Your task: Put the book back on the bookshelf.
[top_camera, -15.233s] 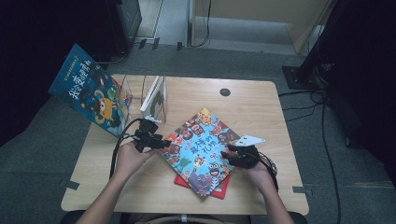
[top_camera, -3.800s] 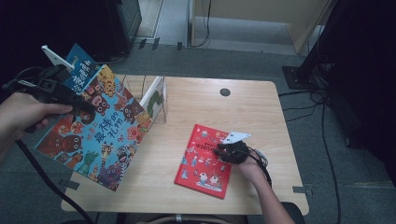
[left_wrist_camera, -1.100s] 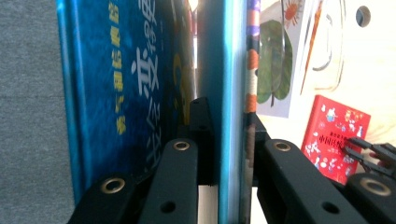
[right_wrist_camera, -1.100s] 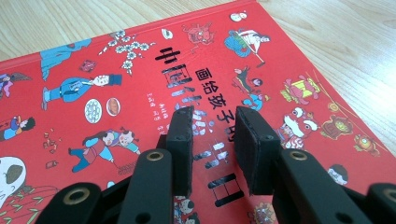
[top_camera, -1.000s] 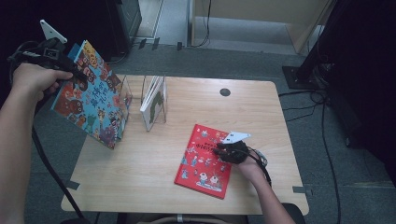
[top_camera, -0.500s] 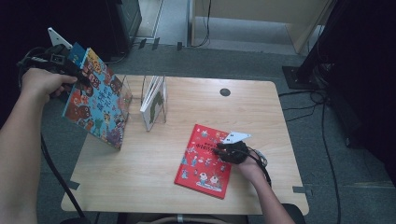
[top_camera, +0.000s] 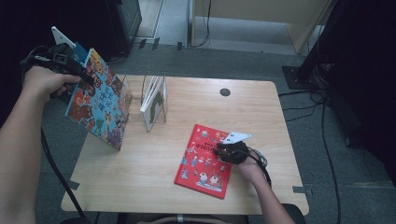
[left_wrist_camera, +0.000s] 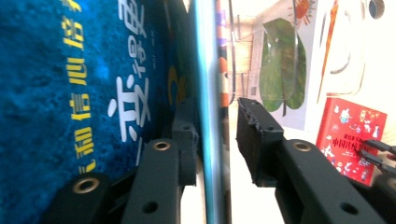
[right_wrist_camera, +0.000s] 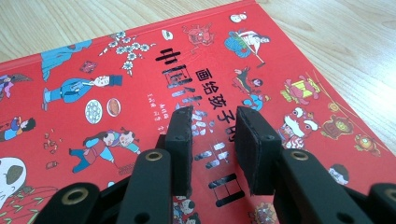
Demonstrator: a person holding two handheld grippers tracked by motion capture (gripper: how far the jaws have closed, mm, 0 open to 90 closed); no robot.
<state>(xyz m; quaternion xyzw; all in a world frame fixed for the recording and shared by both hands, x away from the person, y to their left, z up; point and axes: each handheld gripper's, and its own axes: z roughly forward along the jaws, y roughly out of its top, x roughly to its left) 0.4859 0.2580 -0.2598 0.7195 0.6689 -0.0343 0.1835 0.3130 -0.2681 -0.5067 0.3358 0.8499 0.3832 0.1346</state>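
Standing a colourful book (top_camera: 100, 100) up at the far left edge of the table (top_camera: 154, 182).
Letting go with the left gripper (top_camera: 70, 65), its jaws just opening, one pad (left_wrist_camera: 187, 135) touching the book edge, the other pad apart, so no longer squeezing. Leaning the book next to the clear rack (top_camera: 154, 100). Resting the right gripper (top_camera: 224, 149) on the red book (top_camera: 201, 163) lying flat near the right, jaws a little apart, pinching nothing.

Black fingers (right_wrist_camera: 254, 154) on screwed arms — trailing black cables (top_camera: 53, 163)
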